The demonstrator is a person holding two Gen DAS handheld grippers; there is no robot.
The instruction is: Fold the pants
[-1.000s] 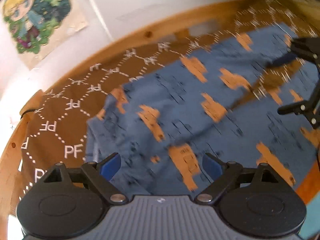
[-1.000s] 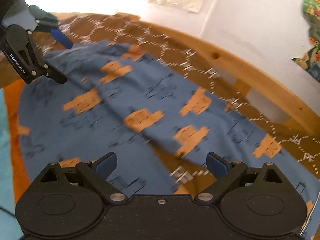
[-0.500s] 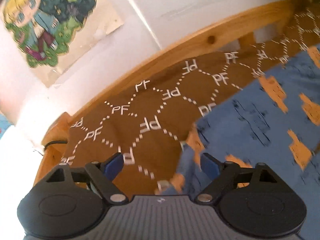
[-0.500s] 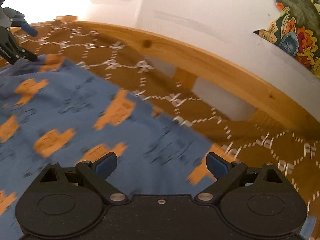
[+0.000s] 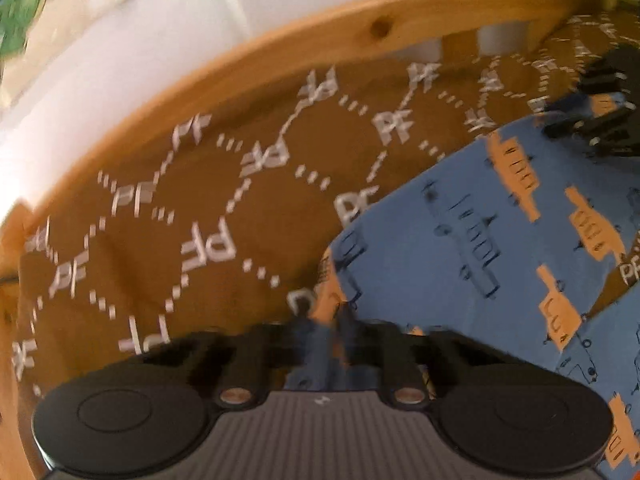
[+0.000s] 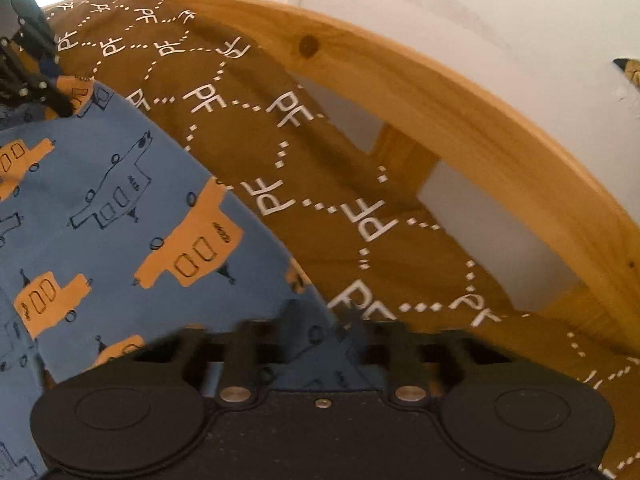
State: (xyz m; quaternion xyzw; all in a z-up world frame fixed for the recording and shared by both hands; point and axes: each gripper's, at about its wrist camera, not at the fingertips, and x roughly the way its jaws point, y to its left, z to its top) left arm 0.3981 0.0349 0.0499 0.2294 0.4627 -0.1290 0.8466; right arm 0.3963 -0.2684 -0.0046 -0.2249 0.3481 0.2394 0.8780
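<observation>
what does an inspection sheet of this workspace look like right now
surface: brown bedspread printed with white PF letters in dotted hexagons, on a bed
job's things: blue pants with orange vehicle print, spread on the bedspread, two corners of the far edge gripped
clutter: nothing seen
grippers: left gripper closed on one pants corner; right gripper closed on the other corner
cables: nothing clearly seen
surroundings: wooden bed rail along the far side, white wall behind, a blurred poster on the wall
</observation>
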